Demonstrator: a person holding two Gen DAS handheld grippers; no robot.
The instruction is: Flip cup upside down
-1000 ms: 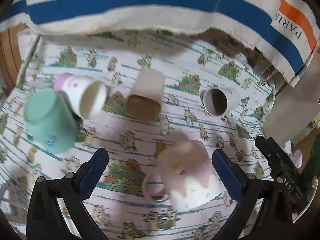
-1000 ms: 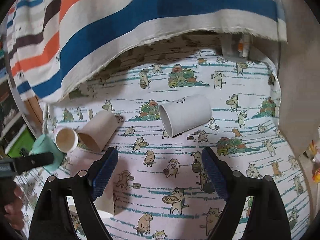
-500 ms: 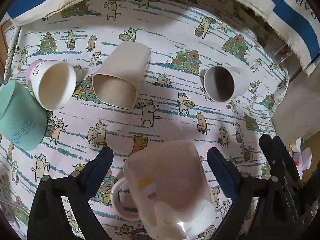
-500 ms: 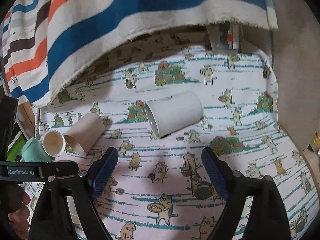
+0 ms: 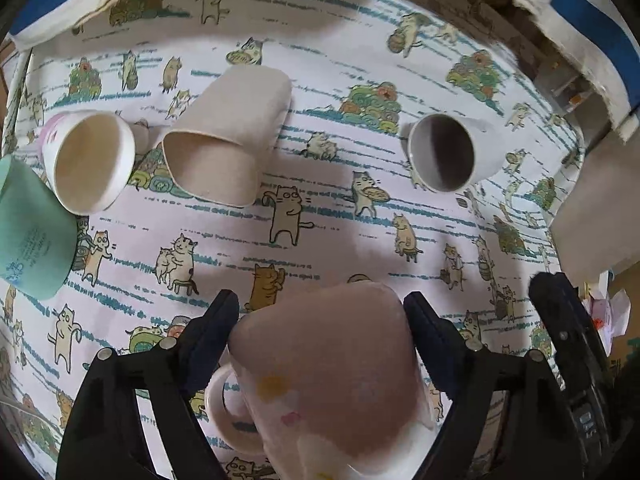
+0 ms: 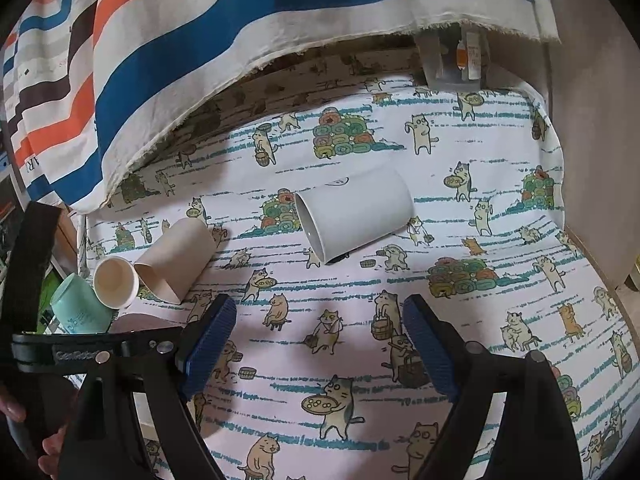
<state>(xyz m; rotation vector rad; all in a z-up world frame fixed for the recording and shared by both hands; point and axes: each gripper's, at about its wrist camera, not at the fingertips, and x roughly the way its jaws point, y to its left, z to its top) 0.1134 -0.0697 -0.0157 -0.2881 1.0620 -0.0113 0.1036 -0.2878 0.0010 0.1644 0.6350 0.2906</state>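
A pink mug (image 5: 328,376) with a handle on its left stands base up on the cat-print cloth, between the fingers of my left gripper (image 5: 322,320). The blue pads (image 5: 216,320) stand close on either side of it; I cannot tell whether they touch it. My right gripper (image 6: 316,340) is open and empty above the cloth. A white mug (image 6: 356,212) lies on its side beyond it, mouth to the left; it also shows in the left wrist view (image 5: 448,152).
A beige square cup (image 5: 228,136), a small white and pink cup (image 5: 88,160) and a mint green cup (image 5: 28,232) are at the left. A striped cloth (image 6: 240,32) hangs over the far side. A beige wall (image 6: 592,120) is at the right.
My left gripper has come down and forward over the pink mug, which now sits between its fingers. My right gripper has shifted slightly; the white mug has not moved.
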